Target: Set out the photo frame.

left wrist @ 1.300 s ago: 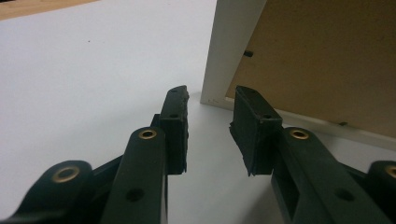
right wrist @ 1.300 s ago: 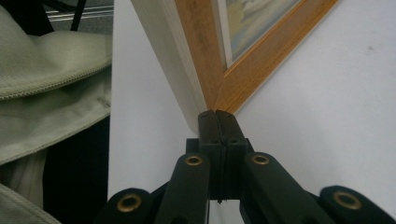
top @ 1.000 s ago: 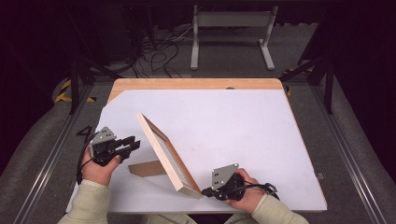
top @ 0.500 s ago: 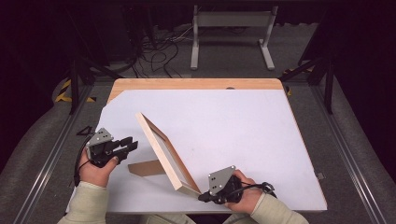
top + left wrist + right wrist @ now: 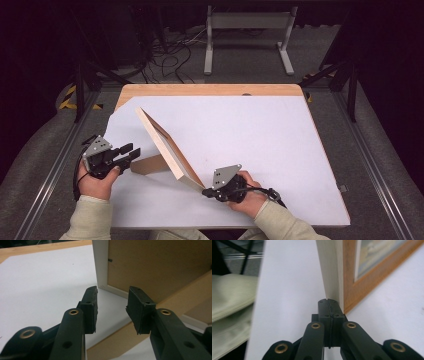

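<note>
A wooden picture frame [image 5: 165, 147] stands tilted on the white table top [image 5: 260, 135], propped from behind by its brown cardboard stand [image 5: 149, 164]. My left gripper [image 5: 134, 151] sits just left of the stand. Its jaws have just been opening, and in the left gripper view [image 5: 112, 307] they stand apart with no pad touching anything; the stand [image 5: 175, 296] and the frame's brown back [image 5: 160, 265] lie beyond them. My right gripper [image 5: 206, 192] is shut and empty, its tips [image 5: 328, 302] right at the frame's near edge [image 5: 334, 270].
The table's wooden far edge [image 5: 210, 90] borders a dark floor with cables and a metal stand [image 5: 247, 30]. The person's pale sleeves [image 5: 229, 300] rest at the near table edge. White surface stretches to the right of the frame.
The right gripper has slid left along the table to the frame's near corner. The left gripper's jaws stand wider apart. The frame has not moved.
</note>
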